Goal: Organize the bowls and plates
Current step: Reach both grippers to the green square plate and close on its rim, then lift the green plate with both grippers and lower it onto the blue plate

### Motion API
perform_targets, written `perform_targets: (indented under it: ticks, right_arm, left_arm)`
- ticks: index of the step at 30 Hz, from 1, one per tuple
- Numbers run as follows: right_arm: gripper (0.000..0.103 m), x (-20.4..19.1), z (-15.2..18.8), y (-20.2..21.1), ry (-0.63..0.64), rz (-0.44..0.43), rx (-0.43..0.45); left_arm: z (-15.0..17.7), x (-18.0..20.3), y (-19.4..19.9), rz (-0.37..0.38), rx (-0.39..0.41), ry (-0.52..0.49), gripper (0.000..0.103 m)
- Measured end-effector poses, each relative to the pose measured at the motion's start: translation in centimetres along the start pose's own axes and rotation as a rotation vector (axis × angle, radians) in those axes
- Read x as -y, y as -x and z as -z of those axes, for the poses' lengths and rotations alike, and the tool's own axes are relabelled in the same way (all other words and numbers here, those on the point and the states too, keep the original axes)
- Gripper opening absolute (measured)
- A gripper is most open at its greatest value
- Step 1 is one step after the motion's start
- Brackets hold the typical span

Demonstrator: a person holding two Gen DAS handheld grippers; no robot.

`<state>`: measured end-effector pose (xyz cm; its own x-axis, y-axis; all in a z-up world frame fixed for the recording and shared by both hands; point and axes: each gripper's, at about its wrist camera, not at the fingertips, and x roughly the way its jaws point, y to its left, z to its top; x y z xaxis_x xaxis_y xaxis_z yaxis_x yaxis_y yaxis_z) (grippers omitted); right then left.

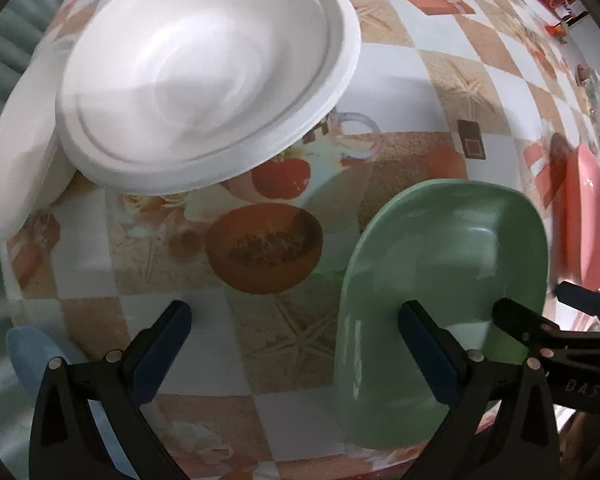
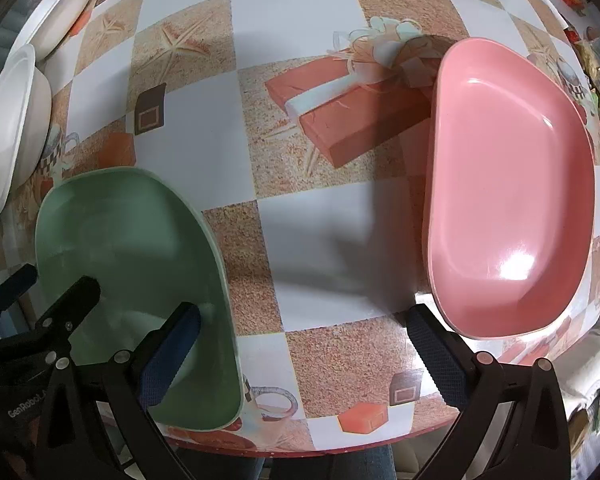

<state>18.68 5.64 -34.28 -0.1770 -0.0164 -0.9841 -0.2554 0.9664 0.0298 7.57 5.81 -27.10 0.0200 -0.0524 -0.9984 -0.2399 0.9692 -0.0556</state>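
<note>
A green plate (image 1: 444, 264) lies near the table's front edge; it also shows in the right wrist view (image 2: 128, 256). A pink plate (image 2: 512, 188) lies to its right and shows at the far right of the left wrist view (image 1: 590, 216). A white plate (image 1: 204, 76) rests tilted on a white bowl (image 1: 20, 152); both sit at the left edge of the right wrist view (image 2: 8, 128). My left gripper (image 1: 296, 344) is open and empty, its right finger over the green plate. My right gripper (image 2: 304, 344) is open and empty between the green and pink plates.
The table wears a checkered oilcloth (image 2: 300, 80) with printed gifts and cups. Another white bowl (image 2: 64, 12) stands at the far left. A light blue object (image 1: 32, 356) sits at the lower left. Clutter (image 2: 596, 60) lies at the far right. The table's front edge (image 2: 340, 446) is close.
</note>
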Motion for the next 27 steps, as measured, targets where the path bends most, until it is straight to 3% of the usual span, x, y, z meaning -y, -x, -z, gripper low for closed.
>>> perform_targets:
  ticks: [6, 9, 12, 14, 17, 18, 20, 21, 27]
  right_arm:
    - [0.102, 1.1, -0.1, -0.2, 0.001, -0.005, -0.026]
    - [0.088, 0.3, 0.3, 0.1, 0.045, 0.004, -0.009]
    - [0.063, -1.1, 0.8, 1.0, 0.106, 0.004, 0.021]
    - [0.041, -1.7, 1.0, 1.4, 0.13, -0.006, 0.034]
    - [0.017, -2.0, 0.9, 1.6, 0.128, -0.058, 0.031]
    - [0.016, -2.0, 0.7, 1.6, 0.124, -0.085, 0.02]
    - [0.016, -2.1, 0.6, 1.7, 0.122, -0.084, 0.015]
    - [0.016, -2.3, 0.5, 1.7, 0.127, -0.085, 0.009]
    - [0.016, -5.1, 0.9, 1.2, 0.16, -0.078, -0.028]
  left_arm:
    - [-1.4, -1.8, -1.9, -0.001, -0.04, 0.008, 0.103]
    - [-2.1, -2.3, -2.6, -0.01, -0.046, 0.006, 0.1]
    - [-2.0, -1.8, -1.8, -0.025, -0.029, -0.032, 0.092]
    - [-1.8, -1.5, -1.5, -0.016, -0.021, -0.051, 0.08]
    - [-2.0, -2.2, -2.0, 0.012, -0.018, -0.05, 0.066]
    - [-2.1, -2.4, -2.2, 0.014, -0.015, -0.056, 0.063]
    - [-2.1, -2.5, -2.3, 0.026, -0.004, -0.079, 0.038]
    - [-2.1, -2.6, -2.6, 0.035, -0.006, -0.093, 0.032]
    - [-1.2, -5.5, -3.9, 0.028, -0.018, -0.058, 0.032]
